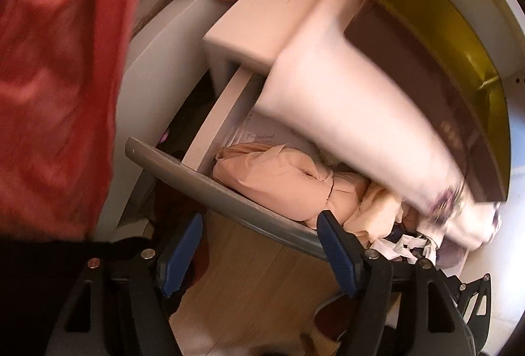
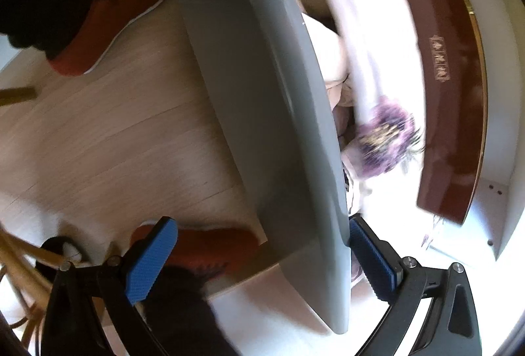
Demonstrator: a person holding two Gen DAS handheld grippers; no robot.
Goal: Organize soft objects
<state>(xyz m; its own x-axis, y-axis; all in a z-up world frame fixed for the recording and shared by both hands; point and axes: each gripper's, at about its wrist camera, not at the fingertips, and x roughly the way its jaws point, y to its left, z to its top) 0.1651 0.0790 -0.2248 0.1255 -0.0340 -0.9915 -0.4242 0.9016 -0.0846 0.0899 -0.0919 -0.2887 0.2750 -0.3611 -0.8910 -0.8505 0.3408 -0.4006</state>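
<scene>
An open drawer with a grey front panel (image 1: 229, 195) holds soft things: peach bundles (image 1: 279, 178), a cream cloth (image 1: 380, 208) and patterned scraps. A blurred pale pink cloth with a purple floral band (image 1: 354, 126) stretches over the drawer; it shows in the right wrist view (image 2: 384, 132) too. My left gripper (image 1: 259, 254) is open and empty just in front of the panel. My right gripper (image 2: 262, 254) is open and straddles the grey panel (image 2: 262, 93), one pad on each side.
A red garment (image 1: 55, 67) hangs at the left. A dark brown box with gold edging (image 1: 436, 86) lies along the drawer's far side, also in the right wrist view (image 2: 452, 93). Light wood floor (image 2: 108, 139) and red slippers (image 2: 108, 21) lie below. Wooden chair legs (image 2: 19, 260) stand at lower left.
</scene>
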